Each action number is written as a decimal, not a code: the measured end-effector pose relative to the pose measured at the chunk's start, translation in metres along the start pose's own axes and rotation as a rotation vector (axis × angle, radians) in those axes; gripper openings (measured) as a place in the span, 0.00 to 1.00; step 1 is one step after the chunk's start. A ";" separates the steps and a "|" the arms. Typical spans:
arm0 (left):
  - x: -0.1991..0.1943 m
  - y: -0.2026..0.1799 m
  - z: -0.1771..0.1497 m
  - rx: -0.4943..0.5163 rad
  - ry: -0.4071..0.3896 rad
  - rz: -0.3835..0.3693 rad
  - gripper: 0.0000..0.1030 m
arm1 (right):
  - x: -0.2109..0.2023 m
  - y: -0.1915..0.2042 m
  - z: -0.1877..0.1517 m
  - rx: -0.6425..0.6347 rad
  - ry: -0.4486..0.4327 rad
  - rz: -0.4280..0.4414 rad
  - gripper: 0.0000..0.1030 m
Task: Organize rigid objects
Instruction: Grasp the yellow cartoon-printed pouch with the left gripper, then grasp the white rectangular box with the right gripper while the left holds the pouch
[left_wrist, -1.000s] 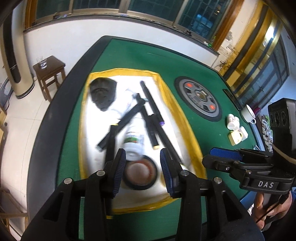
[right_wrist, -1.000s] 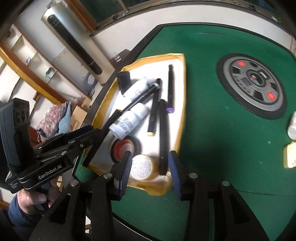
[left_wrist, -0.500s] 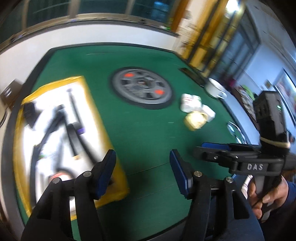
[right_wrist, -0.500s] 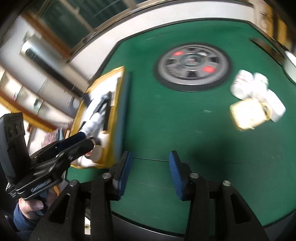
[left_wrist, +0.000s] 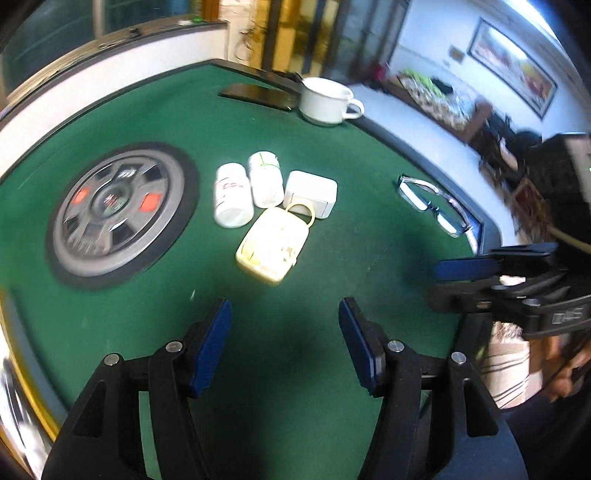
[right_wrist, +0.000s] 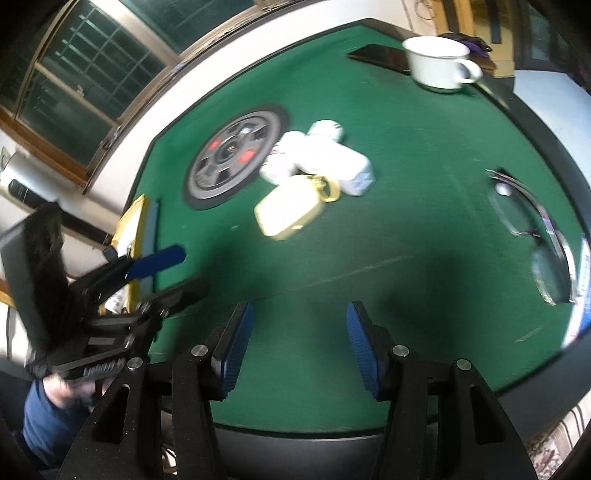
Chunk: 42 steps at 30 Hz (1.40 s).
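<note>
Two white bottles (left_wrist: 231, 195) (left_wrist: 264, 177), a white box (left_wrist: 310, 194) and a pale yellow case (left_wrist: 273, 243) lie clustered on the green table. My left gripper (left_wrist: 284, 314) hangs open just short of the yellow case, with nothing between its blue pads. My right gripper (right_wrist: 299, 321) is also open and holds nothing. It hovers over bare felt nearer than the yellow case (right_wrist: 291, 210), the bottles (right_wrist: 284, 158) and the box (right_wrist: 351, 170). Each gripper shows in the other's view: the right gripper (left_wrist: 480, 273) and the left gripper (right_wrist: 159, 266).
A round grey wheel-like disc (left_wrist: 114, 210) lies left of the cluster. A white cup (left_wrist: 325, 99) and a dark phone (left_wrist: 258, 94) sit at the far edge, and glasses (left_wrist: 432, 206) lie at the right. The yellow-rimmed tray (right_wrist: 136, 229) is at the left.
Both grippers have swung right, away from the tray of pens and bottles, to the cluster by the disc. Both pairs of jaws stand wider than a second ago.
</note>
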<state>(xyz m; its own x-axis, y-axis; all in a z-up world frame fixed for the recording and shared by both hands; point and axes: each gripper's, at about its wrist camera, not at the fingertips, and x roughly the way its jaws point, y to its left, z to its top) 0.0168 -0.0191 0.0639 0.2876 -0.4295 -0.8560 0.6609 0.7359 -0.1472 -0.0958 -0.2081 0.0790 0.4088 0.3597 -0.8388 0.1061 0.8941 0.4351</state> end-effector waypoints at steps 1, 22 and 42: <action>0.007 -0.002 0.005 0.020 0.015 -0.007 0.57 | -0.004 -0.009 0.000 0.007 -0.003 -0.003 0.47; 0.049 -0.013 -0.006 -0.031 0.032 0.145 0.51 | -0.010 -0.058 0.049 -0.024 -0.013 -0.022 0.47; 0.008 0.003 -0.079 -0.257 0.006 0.238 0.52 | 0.090 0.006 0.115 -0.359 0.111 -0.116 0.27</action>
<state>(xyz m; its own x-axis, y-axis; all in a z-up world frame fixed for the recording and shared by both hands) -0.0331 0.0208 0.0172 0.4085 -0.2276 -0.8839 0.3796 0.9231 -0.0623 0.0456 -0.2011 0.0438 0.3098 0.2597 -0.9147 -0.1860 0.9599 0.2096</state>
